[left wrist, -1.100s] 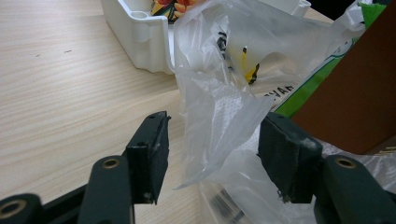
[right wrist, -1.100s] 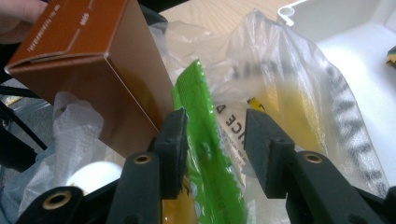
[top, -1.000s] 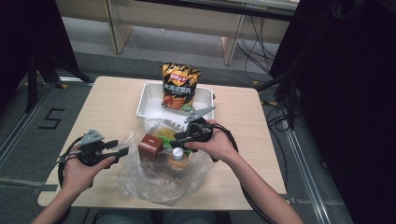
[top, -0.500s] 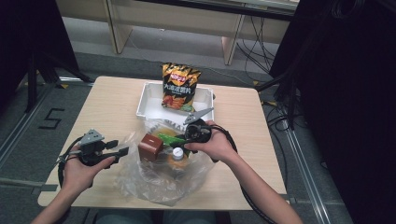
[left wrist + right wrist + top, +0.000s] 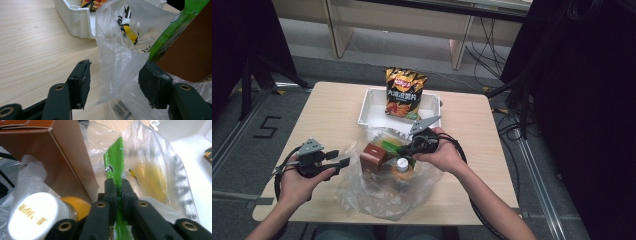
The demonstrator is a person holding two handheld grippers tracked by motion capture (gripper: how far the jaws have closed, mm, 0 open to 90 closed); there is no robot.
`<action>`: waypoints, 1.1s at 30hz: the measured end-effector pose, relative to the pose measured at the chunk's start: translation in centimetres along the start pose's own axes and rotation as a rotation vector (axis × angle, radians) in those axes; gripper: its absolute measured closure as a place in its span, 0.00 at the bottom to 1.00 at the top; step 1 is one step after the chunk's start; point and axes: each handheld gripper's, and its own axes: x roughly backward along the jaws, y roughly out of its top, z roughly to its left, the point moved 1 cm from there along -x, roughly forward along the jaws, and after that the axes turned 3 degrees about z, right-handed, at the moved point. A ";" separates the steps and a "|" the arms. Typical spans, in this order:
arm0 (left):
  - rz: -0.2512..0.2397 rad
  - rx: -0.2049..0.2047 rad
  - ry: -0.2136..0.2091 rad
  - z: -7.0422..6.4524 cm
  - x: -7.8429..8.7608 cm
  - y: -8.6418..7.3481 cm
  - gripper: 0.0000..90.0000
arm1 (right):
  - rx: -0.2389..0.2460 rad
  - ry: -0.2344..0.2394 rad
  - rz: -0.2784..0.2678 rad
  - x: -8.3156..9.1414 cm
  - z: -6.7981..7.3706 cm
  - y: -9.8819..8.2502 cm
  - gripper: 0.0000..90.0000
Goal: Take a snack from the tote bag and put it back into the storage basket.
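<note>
Between the right claw's [image 5: 119,188] closed jaws, green packet [image 5: 115,162] edge.

Green packet [image 5: 115,162] between the black jaws of the right gripper [image 5: 117,192], sawtooth edge. Brown box [image 5: 62,152] just left of that claw. Below the box: orange bottle [image 5: 75,206], white cap with gold lettering. Clear plastic bag [image 5: 120,62] between the left gripper's [image 5: 113,85] black pads. White tray [image 5: 372,107] beyond, holding a black-and-orange chip bag [image 5: 404,92]. Light wood-grain table [image 5: 332,115].
</note>
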 end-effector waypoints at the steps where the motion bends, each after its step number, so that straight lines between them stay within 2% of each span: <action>1: 0.000 -0.001 0.000 0.0 0.0 0.0 0.48 | 0.011 -0.003 0.002 0.0 0.0 0.0 0.99; 4: 0.001 -0.003 0.000 0.0 0.0 0.0 0.48 | 0.009 -0.015 -0.001 0.2 0.2 0.1 1.00; 9: -0.002 -0.001 0.000 0.0 0.0 0.0 0.48 | 0.020 -0.008 -0.041 0.7 0.1 0.4 1.00; 15: -0.006 -0.007 -0.005 0.0 0.0 0.1 0.48 | -0.007 -0.020 -0.088 2.0 0.3 1.2 1.00; 16: -0.005 -0.010 -0.003 0.0 0.0 0.1 0.48 | -0.003 -0.019 -0.110 2.4 0.3 1.5 1.00; 19: 0.000 -0.009 -0.001 0.0 0.0 0.0 0.48 | -0.007 -0.018 -0.128 2.8 0.4 1.8 1.00; 20: 0.000 -0.004 -0.002 0.0 0.0 0.0 0.48 | -0.008 -0.023 -0.158 3.0 0.4 2.1 1.00; 22: -0.001 -0.003 -0.002 -0.1 -0.1 0.0 0.48 | -0.011 -0.018 -0.154 3.2 0.4 2.3 1.00; 23: -0.002 -0.003 -0.002 -0.1 -0.1 0.0 0.48 | -0.008 -0.020 -0.173 3.2 0.4 2.4 1.00; 24: -0.001 -0.003 -0.002 -0.1 -0.1 0.0 0.48 | -0.008 -0.010 -0.167 3.3 0.5 2.6 1.00; 31: 0.001 0.007 0.000 -0.1 -0.2 -0.1 0.48 | -0.012 -0.016 -0.218 3.4 0.7 3.7 1.00; 33: 0.000 0.003 -0.003 -0.1 -0.2 -0.1 0.48 | -0.009 -0.014 -0.218 3.5 0.6 3.9 1.00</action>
